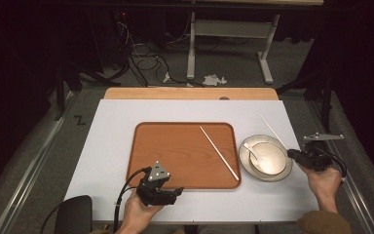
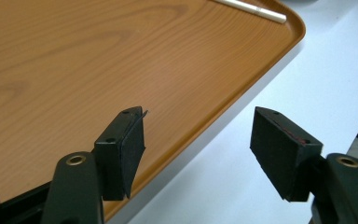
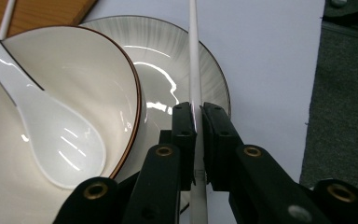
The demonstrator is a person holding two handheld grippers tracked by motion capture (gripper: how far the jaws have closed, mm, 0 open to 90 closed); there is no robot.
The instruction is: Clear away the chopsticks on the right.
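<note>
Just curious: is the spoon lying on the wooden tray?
No, the spoon rests inside the bowl, which sits on a plate beside the tray.

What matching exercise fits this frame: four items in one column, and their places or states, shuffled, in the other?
Items:
1. right tool
2. left tool
3. spoon
4. chopstick on tray

States:
A. lies in the bowl
B. open, at the wooden tray's near edge
C. lies slanted on the wood
D. shut on the other chopstick

Pairs: 1-D, 2-B, 3-A, 4-C
</note>
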